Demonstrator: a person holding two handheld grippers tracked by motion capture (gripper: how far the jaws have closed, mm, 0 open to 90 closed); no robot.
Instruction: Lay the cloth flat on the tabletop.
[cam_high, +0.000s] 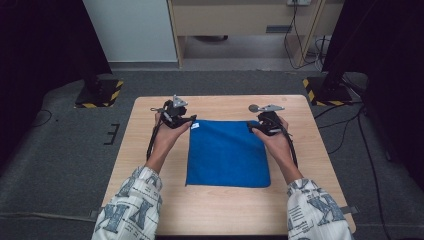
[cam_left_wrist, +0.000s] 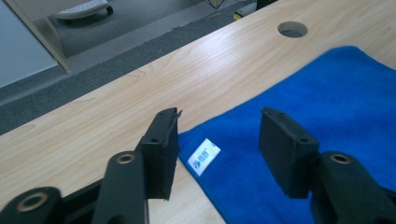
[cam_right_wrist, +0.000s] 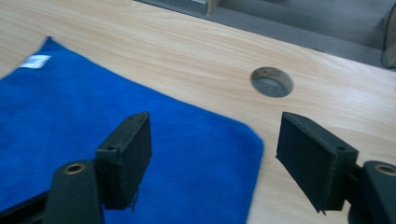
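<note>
Blue cloth (cam_high: 227, 152) flat, far corners under both parted, empty hand-held grippers, label (cam_left_wrist: 203, 156) unreadable.

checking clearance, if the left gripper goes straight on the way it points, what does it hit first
Probably the blue cloth: the left gripper has open fingers hanging over its corner by the white tag. Depth is unclear; beyond lies bare table.

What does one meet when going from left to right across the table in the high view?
Left gripper with open black jaws → white label at the cloth's corner → flat blue cloth → right gripper with open black jaws.
</note>
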